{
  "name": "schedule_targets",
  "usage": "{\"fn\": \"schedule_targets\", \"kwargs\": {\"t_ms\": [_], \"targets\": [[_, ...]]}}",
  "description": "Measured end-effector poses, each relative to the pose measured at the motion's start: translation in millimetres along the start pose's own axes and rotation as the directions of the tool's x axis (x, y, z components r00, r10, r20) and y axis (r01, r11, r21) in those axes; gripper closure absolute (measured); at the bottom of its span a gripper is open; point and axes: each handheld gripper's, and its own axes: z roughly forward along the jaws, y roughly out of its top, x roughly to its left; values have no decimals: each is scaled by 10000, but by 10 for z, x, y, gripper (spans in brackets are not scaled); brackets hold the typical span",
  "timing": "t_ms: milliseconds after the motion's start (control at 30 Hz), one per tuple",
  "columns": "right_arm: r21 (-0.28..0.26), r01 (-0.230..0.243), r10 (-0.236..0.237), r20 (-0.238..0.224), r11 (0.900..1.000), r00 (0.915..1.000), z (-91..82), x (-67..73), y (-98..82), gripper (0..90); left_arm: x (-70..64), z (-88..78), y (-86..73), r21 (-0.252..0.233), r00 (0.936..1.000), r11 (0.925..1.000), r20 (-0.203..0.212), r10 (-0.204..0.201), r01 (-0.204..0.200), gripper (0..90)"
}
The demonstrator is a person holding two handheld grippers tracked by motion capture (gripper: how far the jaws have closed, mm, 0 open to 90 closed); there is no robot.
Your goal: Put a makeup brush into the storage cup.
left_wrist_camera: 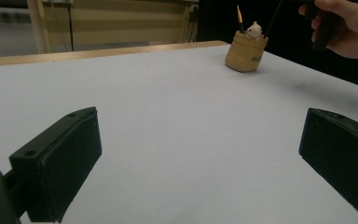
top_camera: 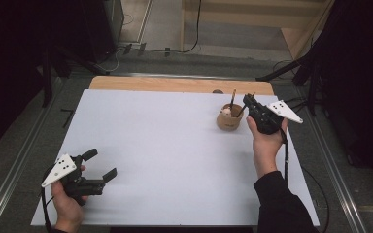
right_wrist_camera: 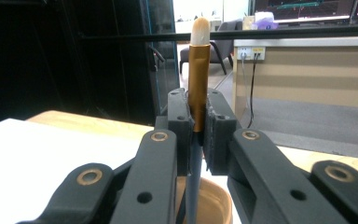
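Gold-ferruled brush (right_wrist_camera: pixel 197 84) clamped in right gripper (right_wrist_camera: pixel 196 126); left gripper (left_wrist_camera: pixel 200 149) agape

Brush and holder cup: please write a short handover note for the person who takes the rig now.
Right gripper: shut on the brush, bristles up, handle end over the open holder cup.
Left gripper: open, holding nothing, low over the white table, far from the cup.
Cup stands near the table's far right edge; another brush already stands in it.
Done: brush picked up, brought above the cup.
Left: probably lower it in, then release.
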Motion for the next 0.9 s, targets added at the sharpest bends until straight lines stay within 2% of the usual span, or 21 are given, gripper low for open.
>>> {"fn": "schedule_targets", "kwargs": {"t_ms": [733,900], "targets": [[1169,7,15,-184,9931,9998,152,16,-179,835,2,1,-6,-7,10000,10000,-12,27,-27,0],[1340,-475,500,-152,9898,9986,124,-14,-162,720,-2,2,-5,30,10000,10000,-32,58,-58,0]]}}
